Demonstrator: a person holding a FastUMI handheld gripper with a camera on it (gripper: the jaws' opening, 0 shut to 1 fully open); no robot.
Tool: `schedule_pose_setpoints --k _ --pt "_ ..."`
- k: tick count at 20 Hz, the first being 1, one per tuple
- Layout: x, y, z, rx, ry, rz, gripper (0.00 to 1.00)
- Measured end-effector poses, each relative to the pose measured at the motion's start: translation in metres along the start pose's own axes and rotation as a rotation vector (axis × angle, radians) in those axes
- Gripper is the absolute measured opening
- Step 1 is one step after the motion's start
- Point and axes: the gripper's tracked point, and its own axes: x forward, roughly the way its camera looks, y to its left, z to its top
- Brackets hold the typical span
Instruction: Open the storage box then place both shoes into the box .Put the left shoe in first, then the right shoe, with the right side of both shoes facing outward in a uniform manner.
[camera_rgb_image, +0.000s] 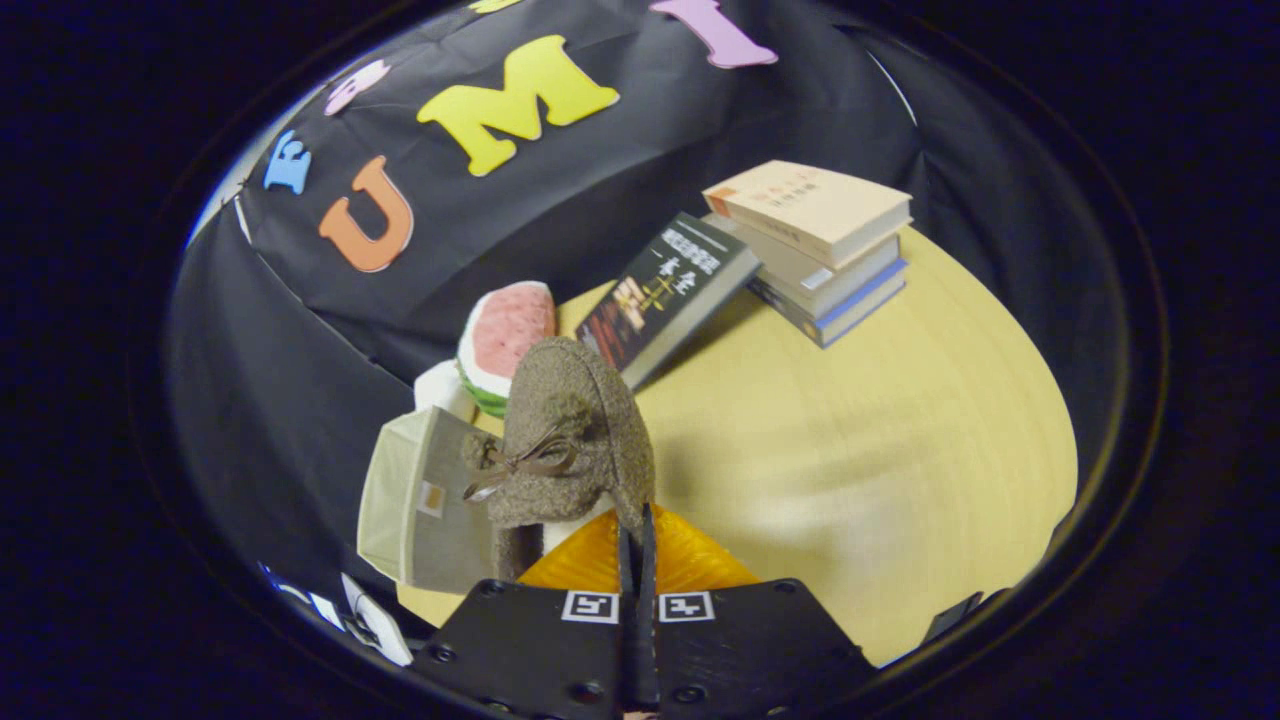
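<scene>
Gripper view: shoe (570, 440) pinched in tool (637, 540)

Pale wooden table (900, 420), black cloth wall (300, 400)

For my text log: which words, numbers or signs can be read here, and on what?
Dark leaning book cover: pale characters, too blurred to read.
Beige top book of the stack: faint print, unreadable.
Tool, shut on the brown felt shoe: square markers, no words.

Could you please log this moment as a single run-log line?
tool: shut on brown shoe's rim | brown shoe: lifted, just ahead of fingers | storage box: beside shoe | books: stacked beyond on table
</scene>
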Motion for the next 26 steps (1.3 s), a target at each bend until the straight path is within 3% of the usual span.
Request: schedule_pose_setpoints --k 7,12,16,20,26 --pt "0.023 0.175 0.000 -0.010 -0.057 0.105 0.00" --pt "0.068 0.242 -0.030 -0.133 -0.062 0.043 0.00" --pt "0.091 0.256 -0.042 -0.210 -0.104 -0.048 0.00" --pt "0.113 0.244 -0.055 -0.252 -0.109 -0.156 0.00" --pt "0.129 0.226 -0.071 -0.297 -0.110 -0.253 0.00"
